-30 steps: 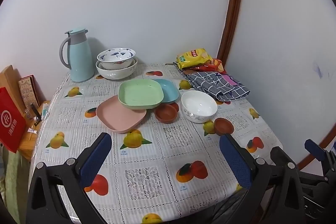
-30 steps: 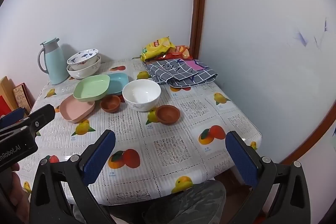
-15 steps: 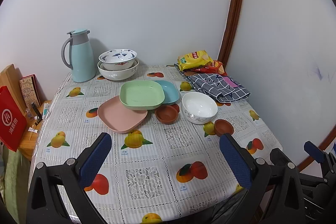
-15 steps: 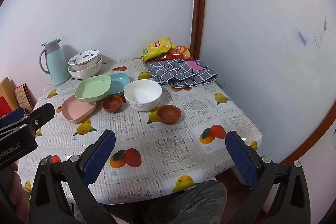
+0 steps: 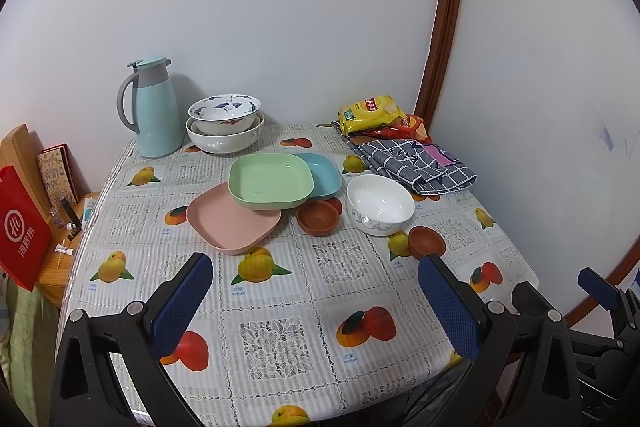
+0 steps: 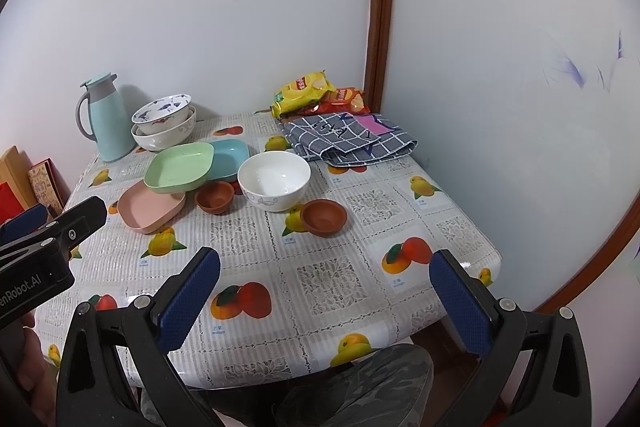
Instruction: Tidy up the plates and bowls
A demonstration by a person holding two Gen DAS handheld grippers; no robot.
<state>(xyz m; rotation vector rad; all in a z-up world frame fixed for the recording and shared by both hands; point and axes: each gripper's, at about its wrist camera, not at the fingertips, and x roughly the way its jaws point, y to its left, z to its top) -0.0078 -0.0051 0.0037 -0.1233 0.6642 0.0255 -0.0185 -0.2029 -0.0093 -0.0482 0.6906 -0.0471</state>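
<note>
A table (image 5: pixel 280 307) covered with a glossy fruit-printed cloth fills the space ahead of both tongs, set into a corner of pale walls. The left gripper (image 5: pixel 318 301) and the right gripper (image 6: pixel 326 293) each hover over the near edge with blue-padded fingers spread wide and nothing between them. Far ahead of the left gripper, by the back wall, a light blue thermal jug (image 5: pixel 154 111) stands upright, and just to its right two white patterned ceramic bowls (image 5: pixel 225 125) sit nested. Far ahead and to the right lies a folded grey checked cloth (image 6: pixel 348 139), with yellow and red snack bags (image 6: pixel 316 93) behind it. Straight ahead of the left gripper, at mid-table, three square plastic plates overlap: a green plate (image 5: pixel 270 181) rests on a pink plate (image 5: pixel 232 221) and a blue plate (image 5: pixel 322 173). Right of them stands a round white ceramic bowl (image 6: pixel 274 179). A small brown clay bowl (image 6: pixel 215 197) sits between the plates and the white bowl, and a second brown clay bowl (image 6: pixel 323 217) sits nearer the right gripper.
</note>
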